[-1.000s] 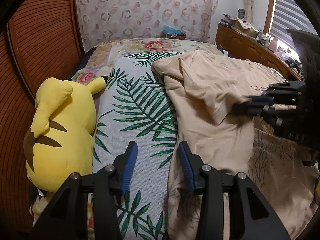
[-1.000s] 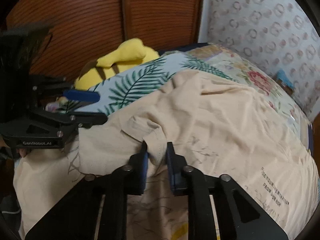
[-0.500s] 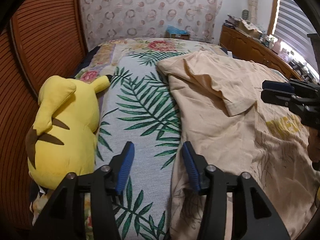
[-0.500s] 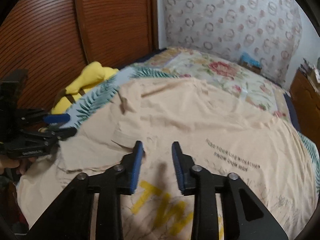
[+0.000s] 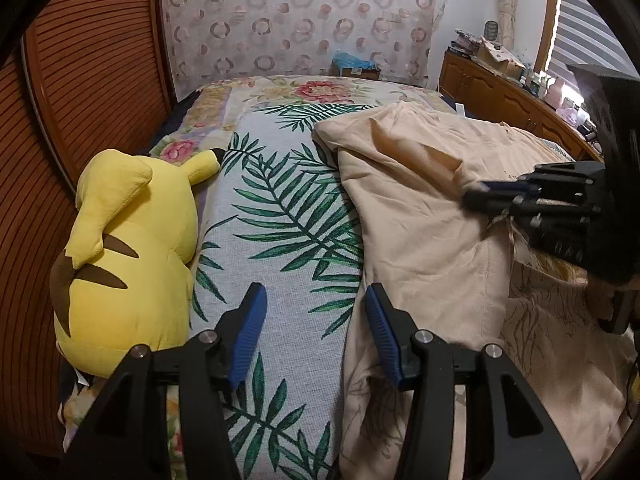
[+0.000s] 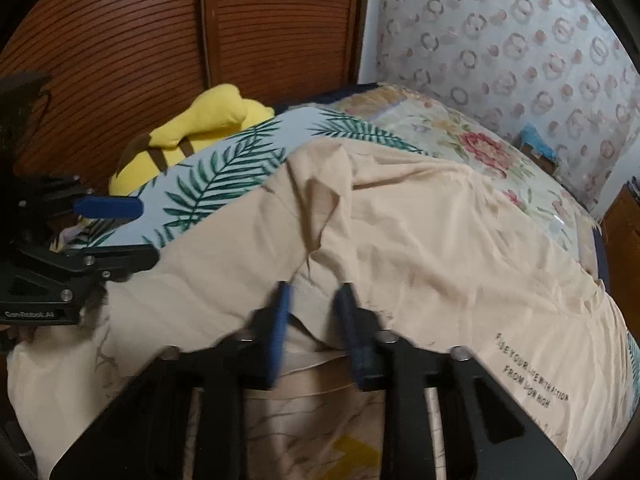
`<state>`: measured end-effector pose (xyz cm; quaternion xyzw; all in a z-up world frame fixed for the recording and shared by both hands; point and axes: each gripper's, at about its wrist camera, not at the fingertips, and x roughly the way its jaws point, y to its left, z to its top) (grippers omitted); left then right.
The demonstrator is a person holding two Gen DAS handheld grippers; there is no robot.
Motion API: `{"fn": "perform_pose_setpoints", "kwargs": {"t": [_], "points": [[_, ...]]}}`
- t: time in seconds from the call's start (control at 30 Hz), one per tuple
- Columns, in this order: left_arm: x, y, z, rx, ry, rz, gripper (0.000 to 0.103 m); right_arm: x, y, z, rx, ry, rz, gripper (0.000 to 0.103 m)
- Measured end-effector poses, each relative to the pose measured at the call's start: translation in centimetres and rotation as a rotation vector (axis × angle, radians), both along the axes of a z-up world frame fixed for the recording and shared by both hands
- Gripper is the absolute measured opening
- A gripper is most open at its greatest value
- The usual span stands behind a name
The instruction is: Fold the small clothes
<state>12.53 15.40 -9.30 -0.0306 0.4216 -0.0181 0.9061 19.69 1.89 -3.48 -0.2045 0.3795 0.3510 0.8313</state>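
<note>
1. The beige T-shirt lies spread on the bed, over the leaf-print cover, with the yellow plush toy at the wall side, apart from it.
2. My right gripper has just been closing. Its jaws now pinch a hemmed fold of the shirt, and the cloth rises in a small peak above them.
3. My left gripper is released. It holds nothing and hovers over the cover, its right finger at the shirt's edge.
4. I judge the shirt light, soft and limp; it will sag and wrinkle when lifted.
5. I think the best hold is on a hem or seam, where the fabric is doubled and slips less.
</note>
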Motion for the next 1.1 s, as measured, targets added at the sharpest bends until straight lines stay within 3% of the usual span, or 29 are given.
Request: {"fn": "perform_pose_setpoints", "kwargs": {"t": [0.23,0.4,0.47,0.5,0.77,1.1], "points": [[0.0,0.1,0.0,-0.001,0.0,0.004,0.051,1.6,-4.3,1.7,0.049,0.007,-0.132,0.006],[0.0,0.2,-0.1,0.0,0.001,0.016,0.052,1.5,-6.0,2.6,0.058,-0.012,-0.156,0.021],[0.1,0.2,-0.1,0.001,0.002,0.021,0.052,1.4,-6.8,3.0,0.065,-0.018,-0.161,0.047],[0.1,0.2,-0.1,0.0,0.003,0.023,0.052,1.3,-7.3,3.3,0.08,-0.016,-0.164,0.05],[0.0,0.1,0.3,-0.016,0.001,0.002,0.052,-1.0,-13.1,3.1,0.073,-0.005,-0.186,0.053],[-1.4,-3.4,3.5,-0.007,-0.118,-0.052,0.052,-1.4,-17.0,0.4,-0.009,0.05,-0.223,0.054]]}}
